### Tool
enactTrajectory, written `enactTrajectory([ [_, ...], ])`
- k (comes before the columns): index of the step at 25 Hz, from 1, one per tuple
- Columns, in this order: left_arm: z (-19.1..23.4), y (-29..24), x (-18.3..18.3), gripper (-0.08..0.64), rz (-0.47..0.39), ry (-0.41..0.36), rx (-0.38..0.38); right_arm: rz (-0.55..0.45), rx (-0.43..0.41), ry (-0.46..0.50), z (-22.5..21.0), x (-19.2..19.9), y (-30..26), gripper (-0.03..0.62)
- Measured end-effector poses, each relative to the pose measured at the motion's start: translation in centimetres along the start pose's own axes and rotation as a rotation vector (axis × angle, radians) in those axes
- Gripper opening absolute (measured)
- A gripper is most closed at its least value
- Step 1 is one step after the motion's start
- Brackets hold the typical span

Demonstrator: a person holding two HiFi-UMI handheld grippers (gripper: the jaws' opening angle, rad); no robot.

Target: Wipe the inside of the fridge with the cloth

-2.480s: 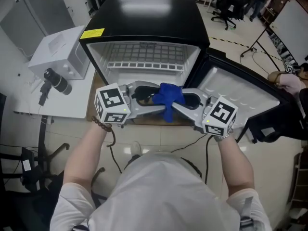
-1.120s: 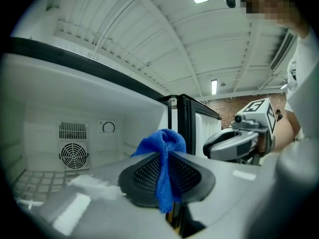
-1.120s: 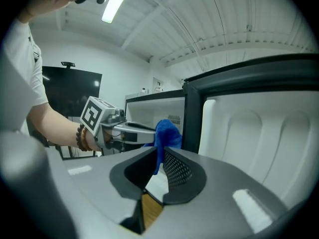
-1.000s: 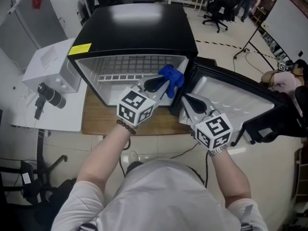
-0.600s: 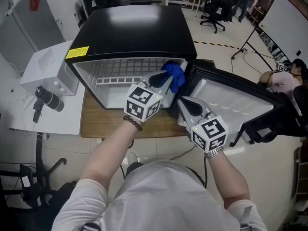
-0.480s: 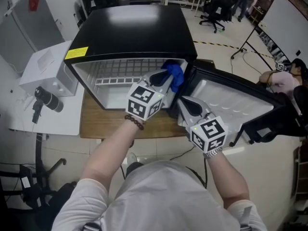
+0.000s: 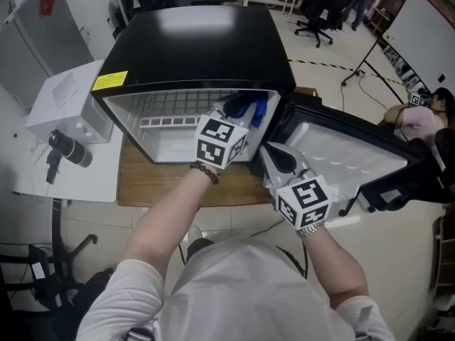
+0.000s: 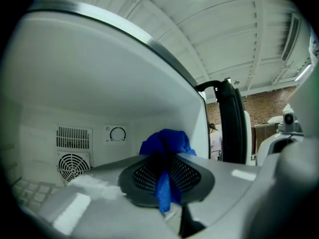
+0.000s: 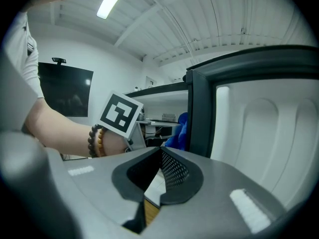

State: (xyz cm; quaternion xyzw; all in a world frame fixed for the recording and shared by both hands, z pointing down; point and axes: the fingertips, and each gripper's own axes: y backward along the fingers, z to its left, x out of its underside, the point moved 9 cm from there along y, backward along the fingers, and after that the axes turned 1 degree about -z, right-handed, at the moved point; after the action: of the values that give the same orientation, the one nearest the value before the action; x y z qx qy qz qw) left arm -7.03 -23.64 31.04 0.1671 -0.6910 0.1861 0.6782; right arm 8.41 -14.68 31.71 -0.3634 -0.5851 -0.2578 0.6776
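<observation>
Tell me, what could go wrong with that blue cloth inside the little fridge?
The left gripper pinches only a narrow fold of the blue cloth, so rubbing the fridge wall might tug it free. The cloth's loose end or the jaws could also snag on the wire shelf inside.

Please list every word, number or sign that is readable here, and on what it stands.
No text can be read.
Yellow label on the fridge top: print too small to read.
Marker cubes: only black-and-white square patterns, no words.
Dial on the fridge's back wall: marks too blurred.
</observation>
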Motion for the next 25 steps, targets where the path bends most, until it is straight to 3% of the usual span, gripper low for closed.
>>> enactTrajectory([
  [25,5.0,-5.9,1.2,0.035,-0.018,0.004,-0.148,0.014,-0.022,-0.004,-0.3,0.3,-0.9,0.002],
])
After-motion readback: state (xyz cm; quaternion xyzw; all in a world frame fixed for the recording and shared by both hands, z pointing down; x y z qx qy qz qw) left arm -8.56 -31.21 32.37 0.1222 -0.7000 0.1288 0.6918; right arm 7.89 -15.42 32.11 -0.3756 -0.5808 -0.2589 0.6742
